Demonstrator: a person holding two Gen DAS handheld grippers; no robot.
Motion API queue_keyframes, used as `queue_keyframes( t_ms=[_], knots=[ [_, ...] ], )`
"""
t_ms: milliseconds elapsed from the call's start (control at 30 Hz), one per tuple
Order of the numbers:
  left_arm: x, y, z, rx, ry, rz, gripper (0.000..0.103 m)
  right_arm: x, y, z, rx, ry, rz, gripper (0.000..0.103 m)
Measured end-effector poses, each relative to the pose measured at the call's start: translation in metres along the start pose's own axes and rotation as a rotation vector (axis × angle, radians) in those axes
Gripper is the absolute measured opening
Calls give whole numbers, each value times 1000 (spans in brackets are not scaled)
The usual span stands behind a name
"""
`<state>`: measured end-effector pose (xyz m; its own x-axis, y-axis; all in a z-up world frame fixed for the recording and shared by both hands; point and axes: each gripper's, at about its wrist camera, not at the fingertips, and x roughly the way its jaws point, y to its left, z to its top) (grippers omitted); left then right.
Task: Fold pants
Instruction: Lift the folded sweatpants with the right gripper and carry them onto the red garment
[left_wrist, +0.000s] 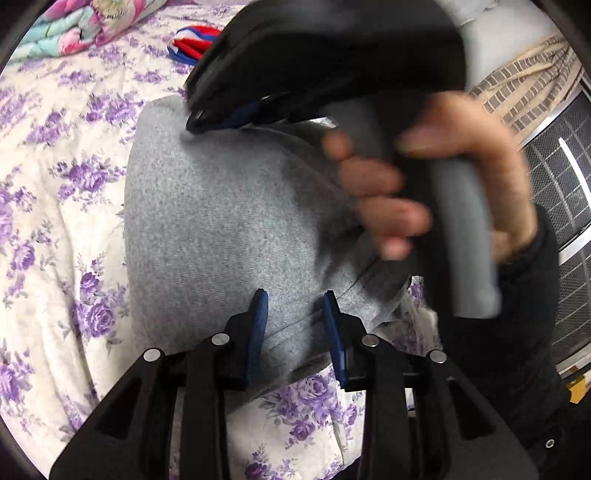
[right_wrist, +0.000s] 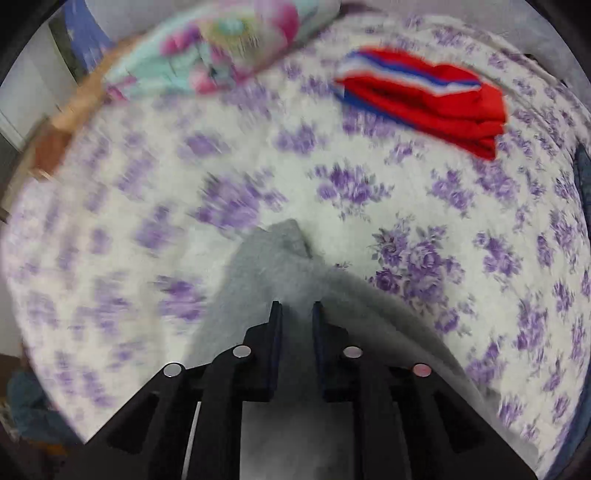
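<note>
Grey pants (left_wrist: 221, 221) lie bunched on the bed (left_wrist: 55, 229), on a white sheet with purple flowers. Left tongs (left_wrist: 295, 306): jaws apart, blue pads straddling a fold of the grey fabric at the near edge; gap visible on both sides, not clamped. Right tongs (right_wrist: 295, 314): jaws narrowly apart with grey fabric running between and under them; frame is motion-blurred, cannot tell if they pinch the cloth. In the left wrist view the right tongs' tip sits on the far edge of the pants, with the right hand (left_wrist: 443, 177) wrapped around the grey handle. Far side of bed: folded red garment with blue and white stripes (right_wrist: 436, 103), well apart from the pants. Pink-teal floral quilt (right_wrist: 221, 44) at far left.
</note>
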<state>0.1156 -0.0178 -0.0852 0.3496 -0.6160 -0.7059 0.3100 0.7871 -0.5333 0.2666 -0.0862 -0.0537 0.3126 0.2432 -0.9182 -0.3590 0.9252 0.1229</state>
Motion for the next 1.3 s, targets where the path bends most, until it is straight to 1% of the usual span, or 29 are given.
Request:
queue_keyframes(
  t_ms=[33,67,100,133,167,233,267,333,400,433,467,500,533,567,600,667,733,800,833,900,967,1033,1100,1133,1233,1300],
  knots=[
    [0,-2,4,7,-7,10,31,-19,-2,-6,4,-43,36,34],
    [-2,-5,3,13,-15,18,35,-40,-3,-13,5,-94,62,62],
    [-3,-7,2,16,-19,17,40,-69,-8,-25,10,-185,72,73],
    [-6,-10,1,17,-24,6,50,-90,-13,-37,21,-260,67,87],
    [-8,-12,0,18,-28,0,60,-113,-21,-56,40,-349,50,91],
    [-11,-18,-2,31,-37,6,68,-133,-34,-78,72,-414,30,94],
    [-12,-21,-3,37,-41,11,72,-142,-45,-98,103,-439,25,95],
    [-21,-23,-6,44,-55,4,75,-147,-63,-122,159,-465,14,95],
    [-38,-22,-6,40,-93,-38,77,-146,-82,-151,237,-484,-9,95],
    [-54,-18,-7,34,-136,-49,83,-143,-91,-165,278,-485,-9,95],
    [-68,-14,-10,23,-181,-35,93,-136,-101,-181,336,-473,16,95],
    [-81,-7,-11,4,-226,-1,94,-123,-108,-187,381,-457,50,95],
    [-89,1,-10,-16,-252,34,95,-116,-115,-195,428,-439,97,95],
    [-94,11,-9,-45,-261,56,95,-106,-122,-201,482,-416,160,95],
    [-96,25,-8,-93,-263,62,95,-95,-125,-205,520,-396,208,95],
    [-94,45,-8,-181,-251,55,94,-79,-131,-204,573,-350,290,95],
    [-86,57,-9,-235,-226,31,94,-67,-127,-199,574,-322,339,95],
    [-72,66,-8,-282,-184,-1,94,-58,-122,-192,557,-291,322,95],
    [-64,69,-7,-304,-158,-30,94,-54,-121,-191,561,-281,315,95],
    [-50,72,-6,-336,-121,-64,94,-43,-121,-190,572,-231,318,95],
    [-39,74,-4,-342,-99,-75,94,-36,-122,-192,580,-197,298,95],
    [-31,72,-2,-335,-74,-79,94,-33,-124,-195,594,-188,317,95],
    [-19,72,3,-332,-47,-96,94,-25,-128,-195,632,-167,401,96],
    [-11,72,6,-334,-26,-106,94,-18,-129,-194,656,-145,447,100],
    [16,74,17,-341,36,-116,94,-3,-131,-184,638,-111,483,100],
    [31,74,26,-334,64,-106,95,7,-131,-175,635,-89,506,100]
  ],
)
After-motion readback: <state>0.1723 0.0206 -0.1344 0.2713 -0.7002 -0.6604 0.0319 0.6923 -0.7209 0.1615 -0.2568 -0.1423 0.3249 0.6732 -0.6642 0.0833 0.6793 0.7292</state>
